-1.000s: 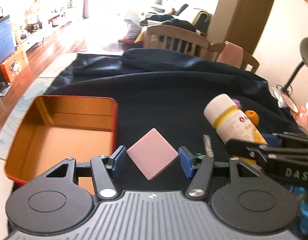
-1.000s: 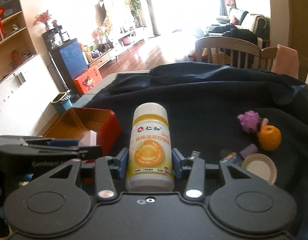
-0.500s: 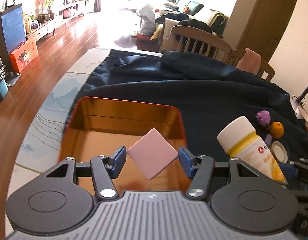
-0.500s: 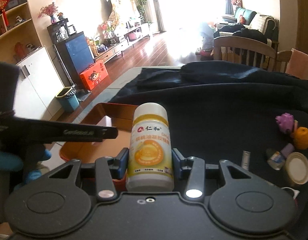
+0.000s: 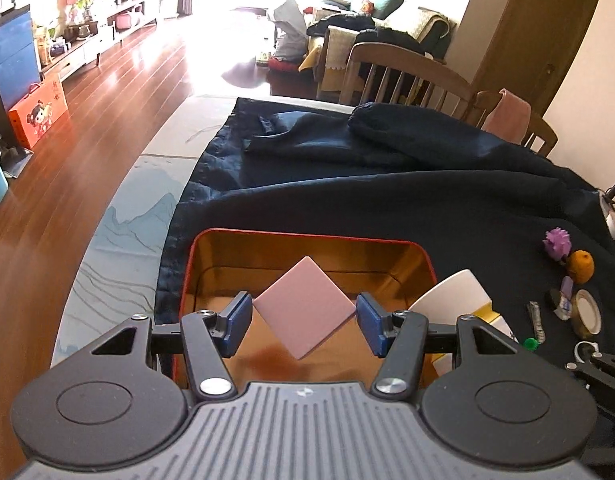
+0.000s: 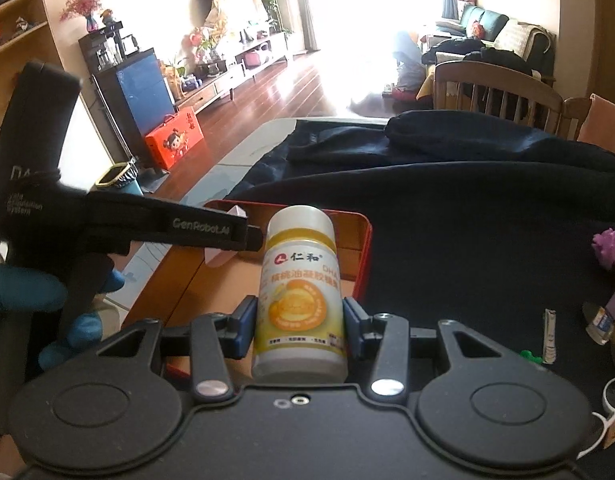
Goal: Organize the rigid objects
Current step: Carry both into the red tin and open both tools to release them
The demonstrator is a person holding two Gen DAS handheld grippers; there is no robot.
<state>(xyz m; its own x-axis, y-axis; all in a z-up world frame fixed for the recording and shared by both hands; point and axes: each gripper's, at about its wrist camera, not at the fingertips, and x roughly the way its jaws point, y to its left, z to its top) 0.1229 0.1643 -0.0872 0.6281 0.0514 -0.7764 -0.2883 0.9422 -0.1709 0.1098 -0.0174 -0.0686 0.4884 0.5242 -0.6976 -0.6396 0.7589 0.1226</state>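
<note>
My left gripper [image 5: 303,318] is shut on a flat pink square tile [image 5: 304,307], held corner to corner between the blue pads, hanging over the open red tin [image 5: 307,236] with its orange inside. My right gripper [image 6: 299,324] is shut on a white and yellow supplement bottle [image 6: 299,300], held upright over the right part of the same red tin [image 6: 363,248]. In the right wrist view the left gripper's body [image 6: 167,230] crosses from the left, with the pink tile [image 6: 221,256] partly hidden behind it. The bottle [image 5: 455,296] shows at the tin's right edge in the left wrist view.
The table wears a dark blue cloth [image 5: 387,200]. To the right lie a purple spiky toy [image 5: 557,242], an orange ball [image 5: 581,266], a tape roll [image 5: 585,312], a small tube [image 5: 536,322] and a green bit [image 5: 529,344]. Wooden chairs [image 5: 407,72] stand behind the table.
Both grippers have travelled left from over the dark cloth to above the red tin, each still holding its object. The tin now lies directly under the pink tile and the bottle.
</note>
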